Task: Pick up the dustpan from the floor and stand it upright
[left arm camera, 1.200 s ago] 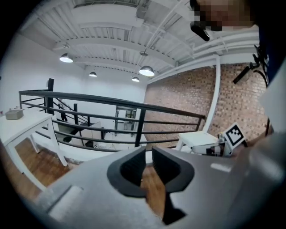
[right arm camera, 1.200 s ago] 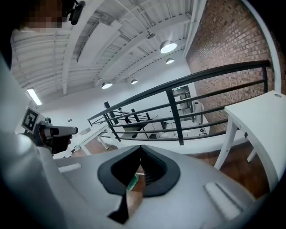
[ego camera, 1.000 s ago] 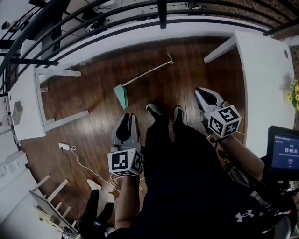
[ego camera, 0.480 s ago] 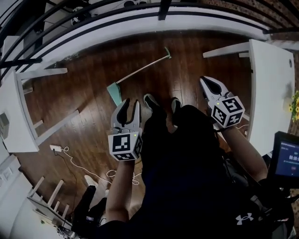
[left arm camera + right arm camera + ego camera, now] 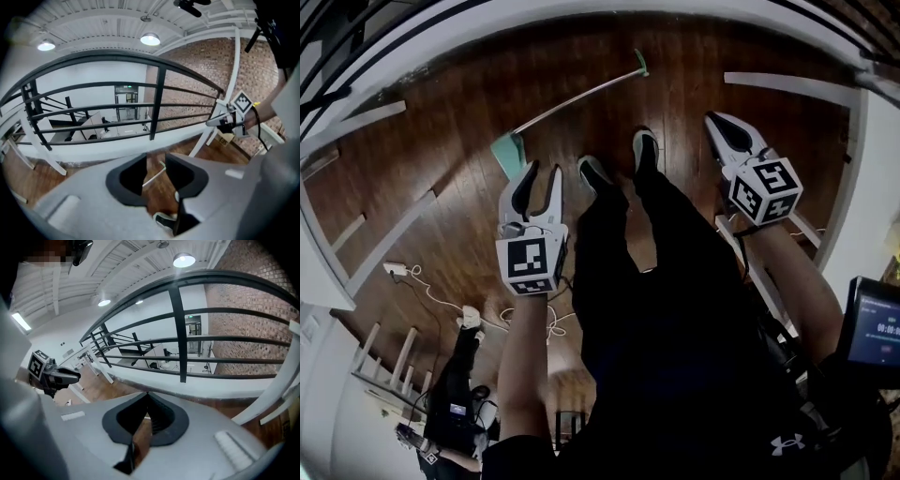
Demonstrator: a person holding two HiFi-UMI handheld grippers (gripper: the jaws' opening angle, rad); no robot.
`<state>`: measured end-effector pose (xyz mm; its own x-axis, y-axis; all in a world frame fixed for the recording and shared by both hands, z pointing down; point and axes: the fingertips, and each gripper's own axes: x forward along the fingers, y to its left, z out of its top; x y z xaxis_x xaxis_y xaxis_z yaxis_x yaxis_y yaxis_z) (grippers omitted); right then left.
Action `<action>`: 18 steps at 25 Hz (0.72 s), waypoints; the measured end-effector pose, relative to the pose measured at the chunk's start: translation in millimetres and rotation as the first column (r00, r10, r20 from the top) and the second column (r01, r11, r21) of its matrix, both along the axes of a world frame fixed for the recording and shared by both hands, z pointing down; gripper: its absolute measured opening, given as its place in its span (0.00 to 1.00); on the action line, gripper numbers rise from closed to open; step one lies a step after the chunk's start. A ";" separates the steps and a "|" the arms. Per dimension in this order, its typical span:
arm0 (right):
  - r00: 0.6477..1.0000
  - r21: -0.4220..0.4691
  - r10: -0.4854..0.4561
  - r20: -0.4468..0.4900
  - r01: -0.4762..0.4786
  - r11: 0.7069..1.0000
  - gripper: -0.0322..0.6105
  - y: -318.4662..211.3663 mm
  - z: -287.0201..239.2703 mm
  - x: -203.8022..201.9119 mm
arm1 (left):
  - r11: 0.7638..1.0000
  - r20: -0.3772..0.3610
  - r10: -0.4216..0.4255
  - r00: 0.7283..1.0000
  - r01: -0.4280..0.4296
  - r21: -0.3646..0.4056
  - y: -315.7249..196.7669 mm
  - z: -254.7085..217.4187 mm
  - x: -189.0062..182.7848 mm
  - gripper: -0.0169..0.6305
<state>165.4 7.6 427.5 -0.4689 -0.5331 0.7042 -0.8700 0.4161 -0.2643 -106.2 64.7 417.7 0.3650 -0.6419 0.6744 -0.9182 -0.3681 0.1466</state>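
The dustpan lies flat on the wooden floor, its green pan (image 5: 507,150) to the left and its long pale handle (image 5: 581,96) running up to the right. My left gripper (image 5: 544,174) hangs just below the pan. Its jaws are opening and nothing is between them. Through their gap in the left gripper view I see the handle (image 5: 155,174) lying on the floor. My right gripper (image 5: 713,121) is off to the right beside the person's shoes, shut and empty, far from the dustpan. Its tips (image 5: 147,395) meet in the right gripper view.
The person's two shoes (image 5: 593,172) stand between the grippers. White table legs (image 5: 389,246) flank the floor at left and a white table (image 5: 787,88) at right. A dark railing (image 5: 159,105) runs behind. A cable with a charger (image 5: 397,270) lies at lower left, where another person (image 5: 455,394) stands.
Both grippers have dropped toward the floor. The left one has come up close to the green pan and its jaws have spread wider. The right jaws stayed shut.
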 end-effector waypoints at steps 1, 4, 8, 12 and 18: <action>1.000 -0.011 -0.007 0.003 0.007 1.000 0.07 -5.3 14.9 0.5 | 1.000 0.014 0.000 1.000 0.000 -0.022 -2.7 17.0 -1.4 0.23; 1.000 -0.041 -0.018 -0.005 0.018 0.999 0.07 -17.9 58.0 9.2 | 0.997 0.053 0.012 0.999 -0.008 -0.072 -10.6 64.6 -0.8 0.24; 0.999 -0.039 -0.038 -0.022 0.037 0.999 0.07 -28.4 107.0 16.0 | 0.993 0.077 0.070 0.995 -0.063 -0.097 -11.5 116.6 0.7 0.25; 0.996 -0.005 -0.069 -0.056 0.069 0.998 0.07 -44.0 165.1 18.9 | 0.986 0.101 0.146 0.984 -0.136 -0.092 -14.8 169.3 1.8 0.13; 0.986 0.036 -0.145 -0.085 0.149 0.988 0.07 -67.1 234.0 1.8 | 0.978 0.107 0.192 0.975 -0.181 -0.104 -28.0 245.6 -14.9 0.15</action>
